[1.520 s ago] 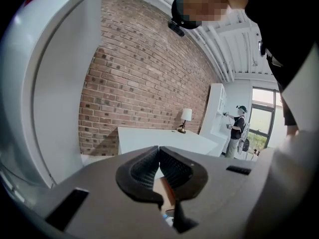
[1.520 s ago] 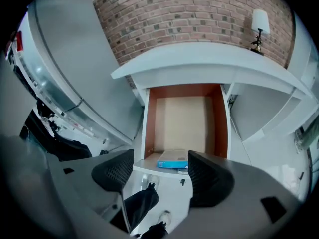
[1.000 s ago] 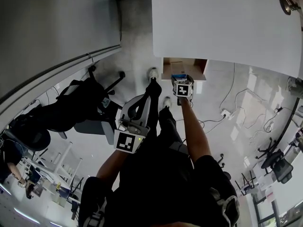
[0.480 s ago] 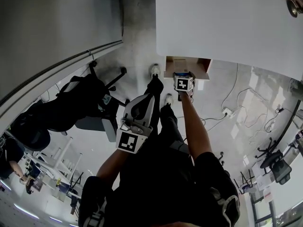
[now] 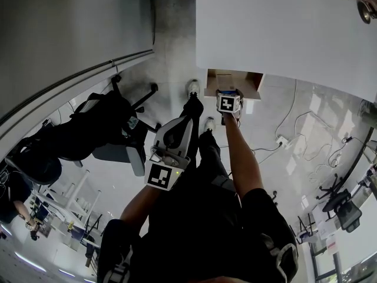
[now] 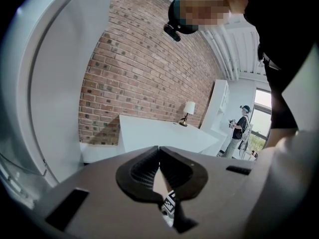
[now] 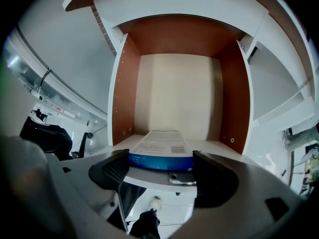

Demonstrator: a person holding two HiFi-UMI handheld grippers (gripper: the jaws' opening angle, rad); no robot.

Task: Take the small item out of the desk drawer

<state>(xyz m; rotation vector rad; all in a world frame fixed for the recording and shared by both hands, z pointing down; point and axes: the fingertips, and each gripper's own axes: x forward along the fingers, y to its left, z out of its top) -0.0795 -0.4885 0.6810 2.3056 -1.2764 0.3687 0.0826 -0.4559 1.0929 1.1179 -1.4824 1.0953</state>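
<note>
Two claws were shown, and only one was at work. The right claw (image 7: 160, 169) was held at the open drawer (image 7: 123, 88) under the white bench (image 5: 283, 28), in the upper middle of the head view. Its jaws were spread wide, one on each side of the near end of the small item, a flat box (image 7: 160, 144) with a white printed top and a blue front edge. The box was seen lying flat on the drawer floor at the very front, in the lower centre of the right gripper view, with its long axis running toward the back wall. Whether the jaws already touched the box sides could not be told. The left claw (image 6: 159, 163) was pressed together on nothing and was held back near the person's body, at centre left of the head view.

The box was judged to be light, stiff card, smooth enough to slip and thin-walled enough to dent. A hold was best taken across its narrow width, on the two long side faces near the blue end, with moderate pressure only. From there it was to be lifted slightly and drawn straight out over the drawer front.
</note>
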